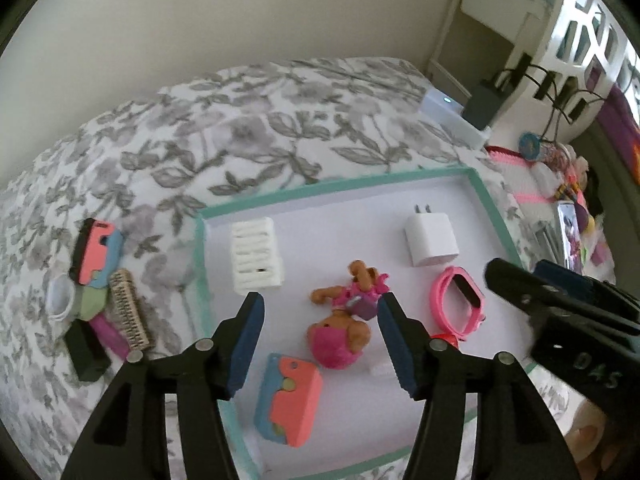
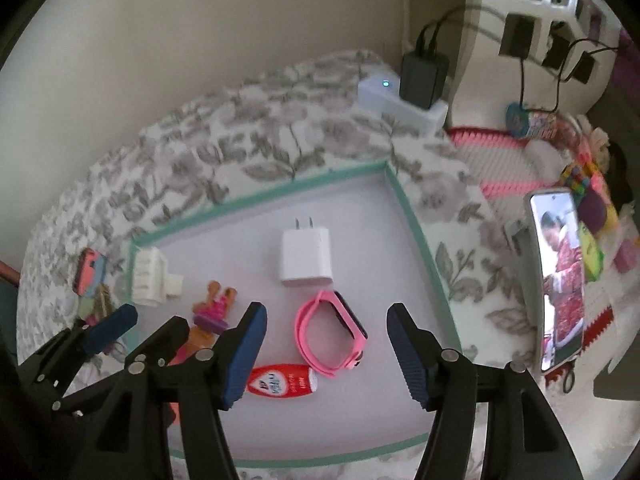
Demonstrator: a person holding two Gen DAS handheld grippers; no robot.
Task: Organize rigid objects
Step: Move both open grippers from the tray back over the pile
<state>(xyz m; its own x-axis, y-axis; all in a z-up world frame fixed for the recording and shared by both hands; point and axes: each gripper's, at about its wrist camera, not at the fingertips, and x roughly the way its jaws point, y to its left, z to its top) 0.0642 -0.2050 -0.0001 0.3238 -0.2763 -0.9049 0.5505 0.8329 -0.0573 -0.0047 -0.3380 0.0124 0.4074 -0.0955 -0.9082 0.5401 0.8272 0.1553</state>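
Note:
A teal-rimmed white tray lies on a floral bedspread. In it are a white charger plug, a pink smartwatch, a pink-and-brown toy figure, a white ribbed block, a coral-and-blue case and a small red-and-white tube. My left gripper is open and empty above the toy figure. My right gripper is open and empty above the smartwatch; it also shows in the left wrist view.
Left of the tray lie a second coral-and-blue case, a small brush, a white ring and a black block. A phone stands right of the tray beside colourful clutter. A white box with a black adapter sits behind.

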